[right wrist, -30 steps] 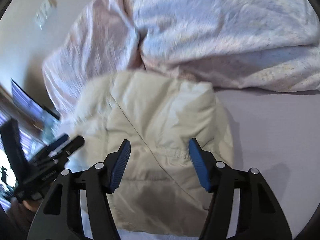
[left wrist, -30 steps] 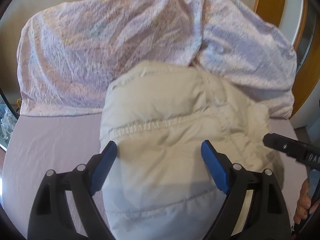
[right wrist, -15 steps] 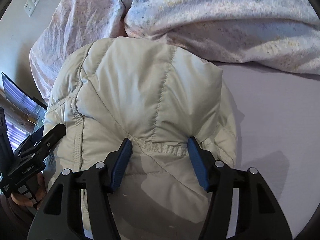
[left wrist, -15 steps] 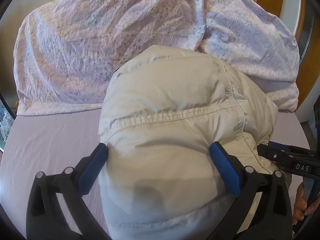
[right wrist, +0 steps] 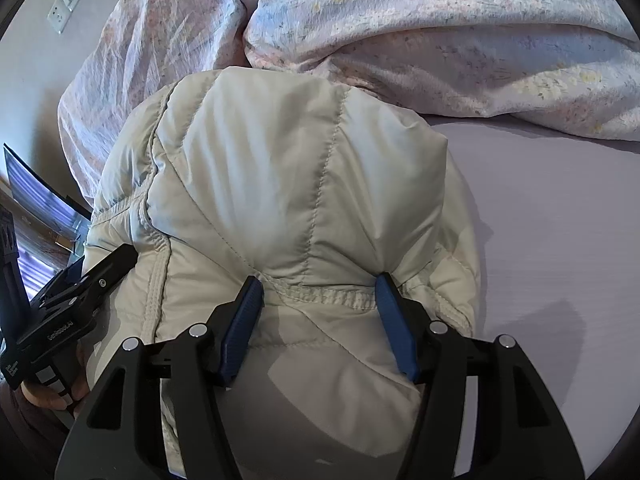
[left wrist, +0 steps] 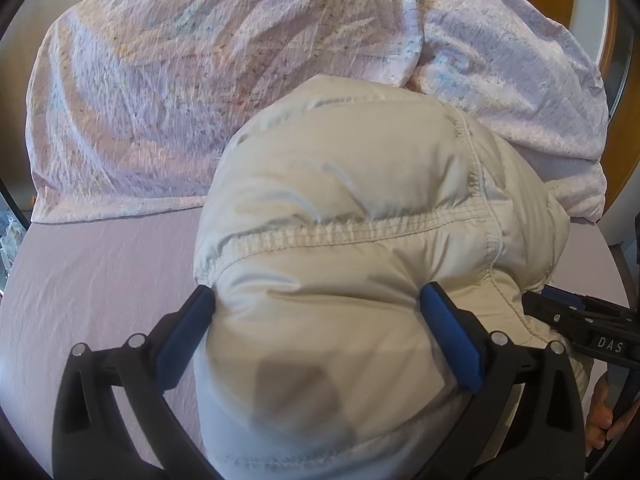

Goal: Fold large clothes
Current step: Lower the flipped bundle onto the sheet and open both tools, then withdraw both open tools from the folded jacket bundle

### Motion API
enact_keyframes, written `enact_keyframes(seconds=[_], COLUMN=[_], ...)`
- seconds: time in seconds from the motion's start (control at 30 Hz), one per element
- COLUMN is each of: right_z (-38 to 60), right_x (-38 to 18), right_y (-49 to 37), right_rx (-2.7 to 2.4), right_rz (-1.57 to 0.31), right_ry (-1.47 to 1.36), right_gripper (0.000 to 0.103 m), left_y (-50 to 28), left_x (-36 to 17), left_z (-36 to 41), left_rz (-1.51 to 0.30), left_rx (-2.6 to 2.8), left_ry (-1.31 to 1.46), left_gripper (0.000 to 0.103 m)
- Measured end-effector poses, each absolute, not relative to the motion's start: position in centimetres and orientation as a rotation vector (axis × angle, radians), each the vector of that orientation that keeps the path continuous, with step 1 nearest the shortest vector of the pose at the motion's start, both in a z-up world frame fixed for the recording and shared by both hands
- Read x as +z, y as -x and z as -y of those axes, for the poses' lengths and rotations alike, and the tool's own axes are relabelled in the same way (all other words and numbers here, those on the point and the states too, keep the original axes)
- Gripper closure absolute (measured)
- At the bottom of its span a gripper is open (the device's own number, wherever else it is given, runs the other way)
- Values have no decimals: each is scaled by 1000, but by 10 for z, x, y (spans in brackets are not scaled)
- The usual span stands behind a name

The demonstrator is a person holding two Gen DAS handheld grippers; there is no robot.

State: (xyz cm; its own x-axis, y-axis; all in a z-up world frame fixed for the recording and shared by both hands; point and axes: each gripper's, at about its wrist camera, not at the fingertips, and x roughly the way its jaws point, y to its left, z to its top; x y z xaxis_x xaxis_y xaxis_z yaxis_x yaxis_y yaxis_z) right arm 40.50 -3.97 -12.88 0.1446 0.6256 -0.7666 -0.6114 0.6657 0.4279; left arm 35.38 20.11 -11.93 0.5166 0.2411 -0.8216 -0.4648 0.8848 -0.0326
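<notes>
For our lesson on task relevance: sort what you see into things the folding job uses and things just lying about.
Job:
jacket
left gripper
right gripper

Lying about:
quilt
sheet
wall socket

Lighting, as I read it: soft daylight, bright. Gripper shadows fall on the puffy cream quilted jacket [left wrist: 360,240] and the smooth lilac bedsheet [right wrist: 560,240]. Sharp focus; fisheye bending, black corner vignette.

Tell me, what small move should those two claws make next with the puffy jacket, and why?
Probably close both claws: the left claw and right claw each straddle a bulge of the cream jacket with jaws open, so nothing is gripped yet.
</notes>
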Motion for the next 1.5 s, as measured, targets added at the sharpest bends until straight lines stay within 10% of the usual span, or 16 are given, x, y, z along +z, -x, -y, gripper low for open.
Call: enact_keyframes(seconds=[0.47, 0.53, 0.73, 1.5], right_z=[41, 49, 78, 131], right_x=[-102, -87, -52, -38], right_y=[-395, -384, -345, -248], right_rx=[793, 767, 721, 801], right_rz=[-1124, -1095, -1044, -1136], right_ry=[43, 69, 122, 137], right_gripper=[39, 18, 1, 1], left_y=[-339, -324, -280, -171], left_x=[-102, -89, -65, -30], left_z=[-195, -190, -171, -118], left_rz=[-927, -900, -879, -941], left_rx=[449, 434, 406, 332], left_ry=[293, 271, 232, 307], left_gripper=[2, 2, 2, 2])
